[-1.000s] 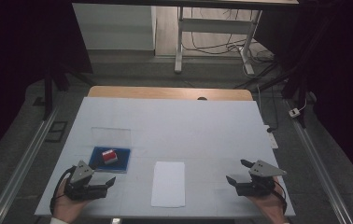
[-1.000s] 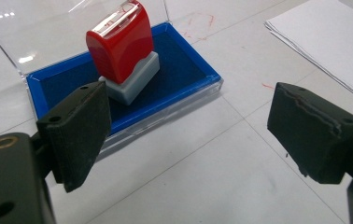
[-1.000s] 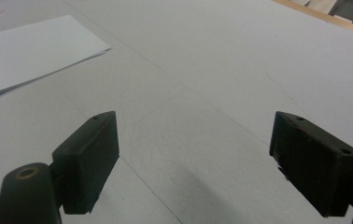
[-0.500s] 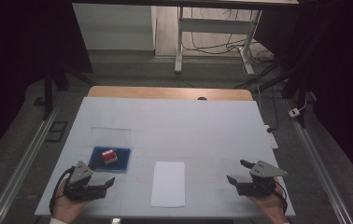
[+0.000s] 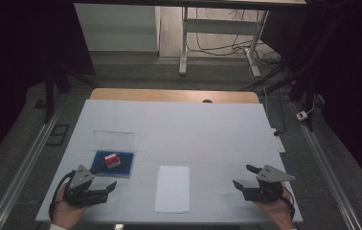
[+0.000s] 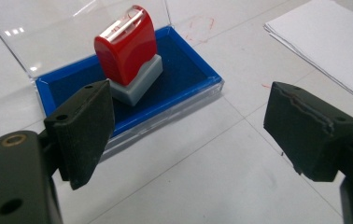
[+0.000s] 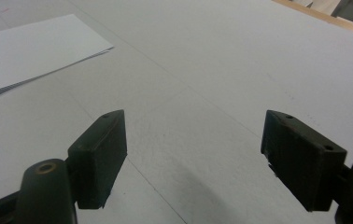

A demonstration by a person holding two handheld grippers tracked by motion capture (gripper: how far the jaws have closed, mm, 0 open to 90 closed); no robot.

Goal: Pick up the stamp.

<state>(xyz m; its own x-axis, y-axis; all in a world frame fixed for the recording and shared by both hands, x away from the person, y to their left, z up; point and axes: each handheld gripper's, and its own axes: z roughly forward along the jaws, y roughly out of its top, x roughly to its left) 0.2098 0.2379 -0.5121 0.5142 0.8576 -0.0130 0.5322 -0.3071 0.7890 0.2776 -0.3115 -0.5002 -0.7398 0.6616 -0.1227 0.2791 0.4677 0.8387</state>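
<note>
One red stamp (image 6: 127, 51) stands upright in one blue tray (image 6: 191, 77) near the surface's (image 5: 208, 129) left edge; left gripper (image 6: 188, 126) and right gripper (image 7: 195, 154) both gape wide, empty.

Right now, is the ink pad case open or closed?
Open. The ink pad case has its clear lid raised behind the blue pad, and the red stamp stands upright on it.

You're working in a pool of light: the white table (image 5: 193, 129) is bright, the room around it nearly black. Ahead of your left gripper (image 6: 188, 140), glare streaks the clear lid (image 6: 72, 28) and the red stamp (image 6: 127, 49) shines on top. Your right gripper (image 7: 193, 154) throws a soft shadow just ahead. Both sets of jaws sit slightly soft, close to the lens.
</note>
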